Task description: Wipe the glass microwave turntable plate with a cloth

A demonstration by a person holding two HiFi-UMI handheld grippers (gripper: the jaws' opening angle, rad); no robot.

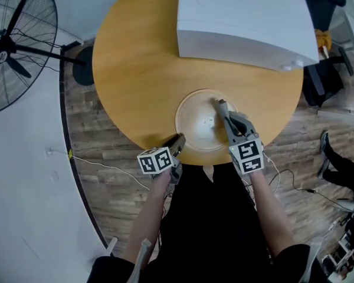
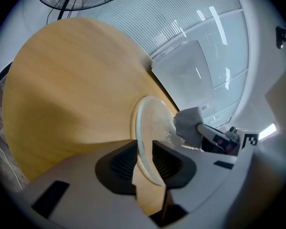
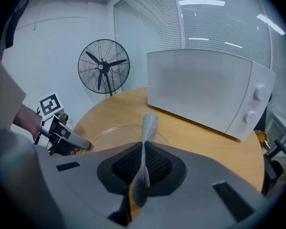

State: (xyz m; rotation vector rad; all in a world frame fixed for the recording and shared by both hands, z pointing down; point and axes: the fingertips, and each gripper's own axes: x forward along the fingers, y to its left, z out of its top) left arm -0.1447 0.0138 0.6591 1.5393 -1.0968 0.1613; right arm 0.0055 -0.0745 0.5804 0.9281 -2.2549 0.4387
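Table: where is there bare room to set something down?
The left half of the table is bare, bordered by the microwave and the plate. A narrower strip lies between those two. The near edge is crowded: the plate, with the cloth over it.

Clear glossy glass plate (image 1: 194,121), matt woven grey cloth (image 3: 149,123), smooth wooden table (image 1: 141,63)

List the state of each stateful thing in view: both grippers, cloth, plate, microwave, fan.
plate: flat on the table, near its front edge.
microwave: door shut.
fan: blades sharp, apparently stopped.
cloth: pinched, free end sticking out over the plate.
right gripper: shut on cloth.
left gripper: jaws closing, plate rim between them.
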